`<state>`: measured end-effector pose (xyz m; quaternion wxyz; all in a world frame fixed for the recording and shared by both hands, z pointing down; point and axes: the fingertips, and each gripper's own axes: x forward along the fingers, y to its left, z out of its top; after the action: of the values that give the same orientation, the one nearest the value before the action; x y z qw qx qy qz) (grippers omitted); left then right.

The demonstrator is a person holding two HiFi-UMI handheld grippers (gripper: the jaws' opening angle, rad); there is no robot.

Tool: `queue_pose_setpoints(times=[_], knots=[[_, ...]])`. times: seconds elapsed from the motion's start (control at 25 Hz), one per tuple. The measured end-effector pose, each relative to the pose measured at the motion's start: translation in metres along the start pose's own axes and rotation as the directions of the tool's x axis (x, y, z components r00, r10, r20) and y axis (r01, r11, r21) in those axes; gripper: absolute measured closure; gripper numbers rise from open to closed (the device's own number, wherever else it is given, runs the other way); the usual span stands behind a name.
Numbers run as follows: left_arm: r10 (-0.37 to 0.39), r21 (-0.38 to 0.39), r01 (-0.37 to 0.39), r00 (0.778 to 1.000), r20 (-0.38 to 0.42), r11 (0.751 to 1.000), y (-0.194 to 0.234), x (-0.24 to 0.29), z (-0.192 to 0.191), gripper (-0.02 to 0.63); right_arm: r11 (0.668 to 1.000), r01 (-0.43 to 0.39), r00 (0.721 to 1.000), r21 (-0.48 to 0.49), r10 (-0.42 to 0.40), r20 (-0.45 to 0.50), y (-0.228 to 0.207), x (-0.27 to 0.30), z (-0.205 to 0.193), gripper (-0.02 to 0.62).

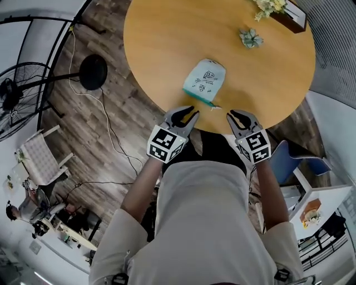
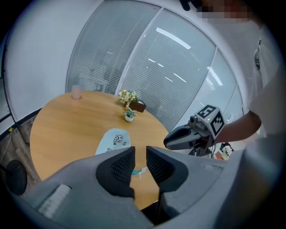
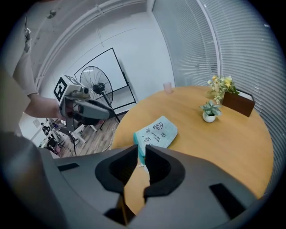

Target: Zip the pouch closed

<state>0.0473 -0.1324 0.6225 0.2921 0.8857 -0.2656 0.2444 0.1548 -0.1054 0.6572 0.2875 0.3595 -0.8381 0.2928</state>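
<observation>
- Tabletop is lying bare to the left of and beyond the pouch [image 1: 204, 81], which is resting flat close to the near rim of the round wooden table [image 1: 167, 44].
- The left gripper [image 1: 188, 113] and right gripper [image 1: 233, 116] are hovering side by side at that near rim, apart from each other, with the pouch just beyond them.
- Each gripper view is showing its jaws parted by a narrow slot and holding nothing.
- A small potted plant [image 1: 251, 38] and a box of flowers [image 1: 283, 11] are standing well beyond the pouch at the far right; a pink cup [image 2: 76, 92] is sitting at the far rim.
- The pouch is showing pale mint with small cartoon prints — its teal zipper edge is facing the person, with a small white pull [image 1: 215, 106] sticking out at the right end. How far it is zipped cannot be told.
</observation>
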Motion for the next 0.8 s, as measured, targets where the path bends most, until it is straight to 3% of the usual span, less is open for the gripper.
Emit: queue_pose_setpoints(times=[0.28,0.8], knots=[[0.02,-0.061,-0.021,1.0,-0.025,0.998,0.012,0.032,-0.037,0.52,0.997,-0.069,0.995,-0.039,0.066,-0.075,-0.01,0.037,-0.025,0.549],[-0.011,-0.068,0.002,0.99,-0.137,0.998,0.007,0.094,-0.105,0.518,0.972,-0.188,0.961,-0.141,0.152,-0.231,-0.016,0.093,-0.08,0.532]])
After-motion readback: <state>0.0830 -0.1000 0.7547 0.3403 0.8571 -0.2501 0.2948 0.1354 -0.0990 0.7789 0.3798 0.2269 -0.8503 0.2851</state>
